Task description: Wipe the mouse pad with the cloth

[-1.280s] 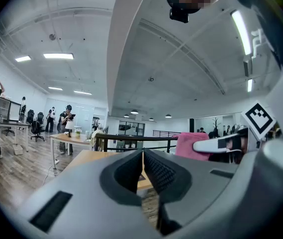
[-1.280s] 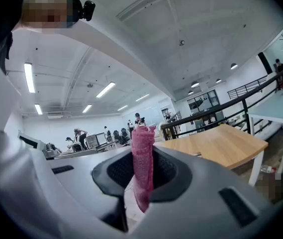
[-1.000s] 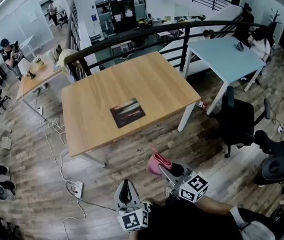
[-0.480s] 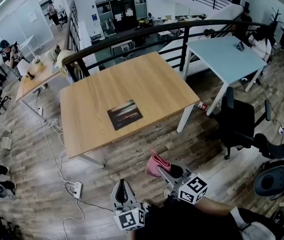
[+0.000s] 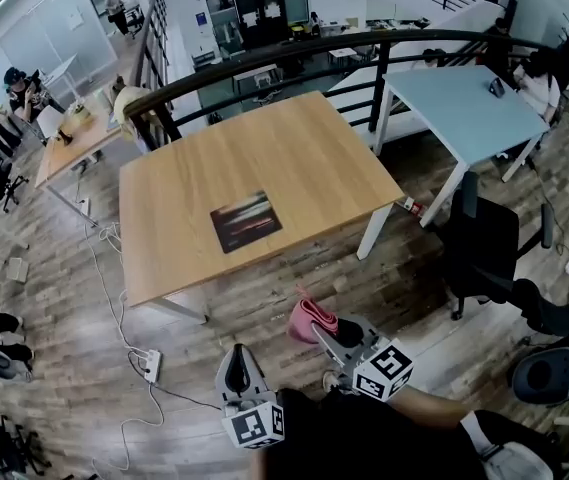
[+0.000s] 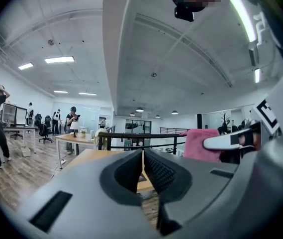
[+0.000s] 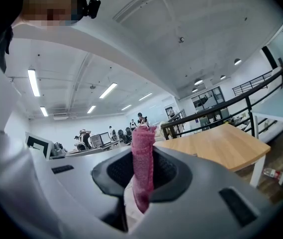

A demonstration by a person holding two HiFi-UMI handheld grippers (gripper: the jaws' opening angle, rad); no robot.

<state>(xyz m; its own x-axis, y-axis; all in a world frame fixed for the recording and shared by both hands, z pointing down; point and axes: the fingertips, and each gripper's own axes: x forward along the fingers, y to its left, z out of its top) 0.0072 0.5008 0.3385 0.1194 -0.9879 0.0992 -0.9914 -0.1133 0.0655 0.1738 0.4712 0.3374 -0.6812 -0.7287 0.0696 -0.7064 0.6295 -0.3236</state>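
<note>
Mouse pad, dark and flat and shaped like a rectangle [image 5: 246,221], lies near the middle of the big light wooden table [image 5: 294,148] in the head view. Nothing else sits on that table. The fuzzy pink cloth [image 5: 312,320] is well apart from the pad, low over the brown wood floor [image 5: 264,308] and off the table's near edge. The right gripper [image 5: 326,334] holds the cloth by its tip. The left gripper [image 5: 236,356] is beside it, lower in the picture, with nothing in it. Each gripper has a cube with black and white squares (one of them [image 5: 382,370] is on the right gripper). A black office chair [image 5: 484,243] stands to the right of the table, and a pale blue table [image 5: 464,103] is behind it.

The left gripper view shows the left gripper [image 6: 142,156] with its two grey jaws pressed close together and nothing between them. The pink cloth [image 6: 201,143] is off to the right.

The right gripper view shows the right gripper [image 7: 141,176] pinching the pink cloth [image 7: 141,143], which stands up straight between the jaws like a rolled strip. The wooden table [image 7: 216,143] lies past it, to the right.
</note>
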